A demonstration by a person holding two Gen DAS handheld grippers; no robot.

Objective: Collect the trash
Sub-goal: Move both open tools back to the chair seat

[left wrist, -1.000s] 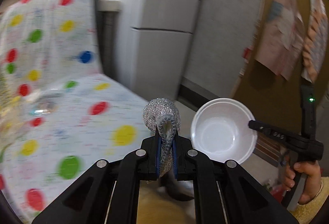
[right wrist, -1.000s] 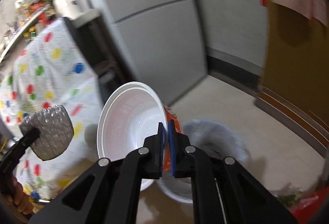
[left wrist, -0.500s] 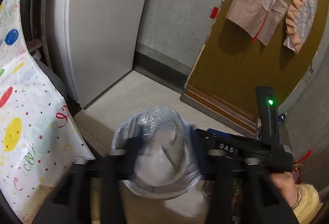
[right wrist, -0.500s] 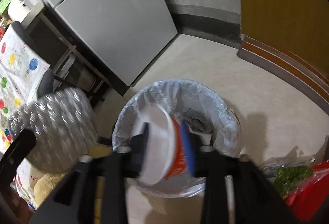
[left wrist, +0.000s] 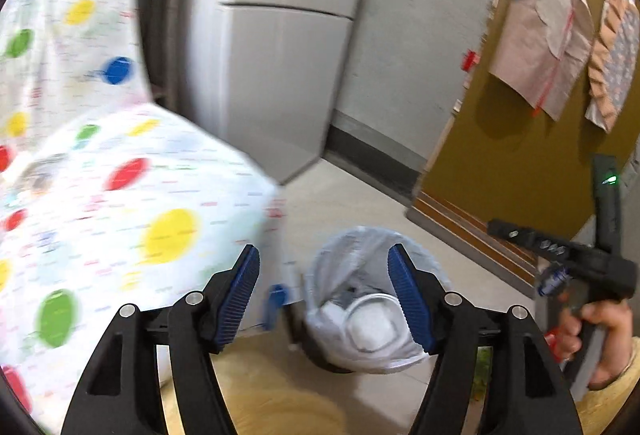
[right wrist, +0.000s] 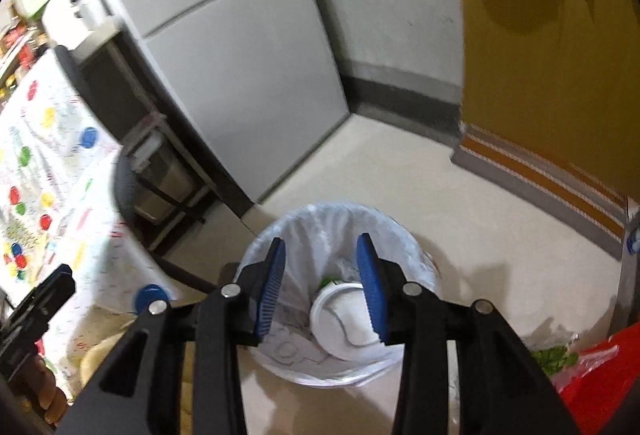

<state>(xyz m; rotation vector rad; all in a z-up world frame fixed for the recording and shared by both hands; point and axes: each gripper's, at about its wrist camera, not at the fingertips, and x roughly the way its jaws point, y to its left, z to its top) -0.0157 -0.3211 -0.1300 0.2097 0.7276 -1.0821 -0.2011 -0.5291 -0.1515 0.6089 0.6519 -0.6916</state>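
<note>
Now both loads gone: left gripper jaws just opened, right gripper apart, empty; bowl lay in bin

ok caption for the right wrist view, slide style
Right tongs open above the lined trash bin, white bowl lying inside.

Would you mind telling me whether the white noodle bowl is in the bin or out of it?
In. The white noodle bowl lies inside the lined trash bin, below its rim, clear of the right gripper, whose jaws stand open.
</note>
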